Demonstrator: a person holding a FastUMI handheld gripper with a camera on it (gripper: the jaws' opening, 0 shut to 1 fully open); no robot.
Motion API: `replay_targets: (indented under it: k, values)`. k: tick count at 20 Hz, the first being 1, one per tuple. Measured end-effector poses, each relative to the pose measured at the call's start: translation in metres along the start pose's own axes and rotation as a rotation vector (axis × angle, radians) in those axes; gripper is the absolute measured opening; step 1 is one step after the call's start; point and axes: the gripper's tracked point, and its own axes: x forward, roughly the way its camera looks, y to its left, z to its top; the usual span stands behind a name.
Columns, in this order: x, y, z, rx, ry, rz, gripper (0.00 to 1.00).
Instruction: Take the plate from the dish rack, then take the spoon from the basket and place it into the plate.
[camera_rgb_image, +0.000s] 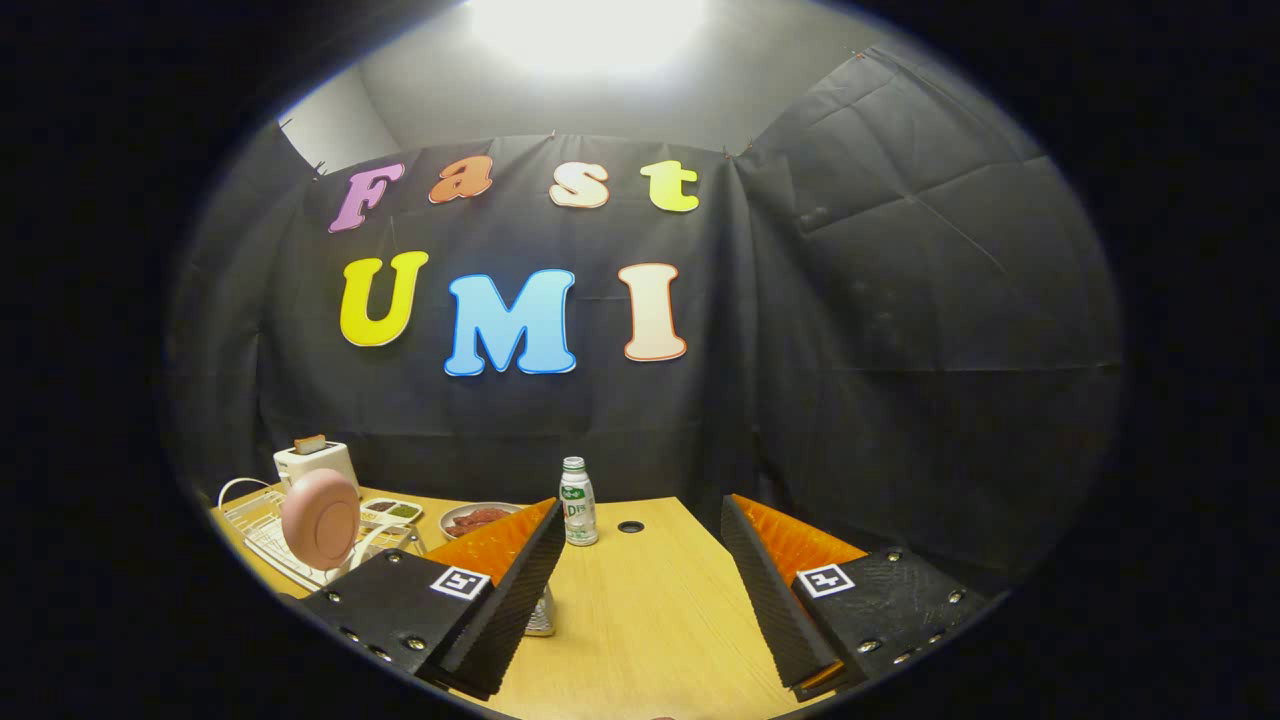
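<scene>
While I hold the gripper (640, 590) above the wooden table (650, 630), its two fingers stand spread wide apart with nothing between them, only bare tabletop showing in the gap. Just beyond the left finger, partly hidden by it, I see a small metallic object (541, 615) on the table; I cannot tell what it is. Farther ahead, roughly between the fingers, a small white bottle (577, 501) with a green label stands upright, and just beside it to the right lies a dark round hole (630, 526) in the tabletop. Off to the left, the pink plate (320, 518) stands on edge in the white wire dish rack (262, 527), not yet taken. Behind the rack sit a compartmented tray (392, 511) of food and, to its right, a bowl (478, 517) holding something red. At the far left corner a white toaster (316, 462) stands with a slice in its slot. I cannot make out the basket or the spoon.
</scene>
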Motion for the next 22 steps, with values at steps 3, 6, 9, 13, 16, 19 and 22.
replay_targets:
  k: [3,6,9,13,16,19,22]
  values:
    - [-0.011,0.038,0.018,0.002,-0.009,0.047,0.96]
    - [-0.017,0.082,0.027,-0.006,-0.005,0.116,0.96]
    - [-0.021,0.127,0.025,-0.002,0.020,0.190,0.96]
    - [-0.021,0.179,0.033,-0.011,0.021,0.280,0.96]
    - [-0.018,0.209,0.041,-0.022,0.017,0.337,0.96]
    - [-0.010,0.230,0.049,-0.022,0.006,0.366,0.96]
    - [-0.001,0.246,0.057,-0.029,-0.012,0.385,0.96]
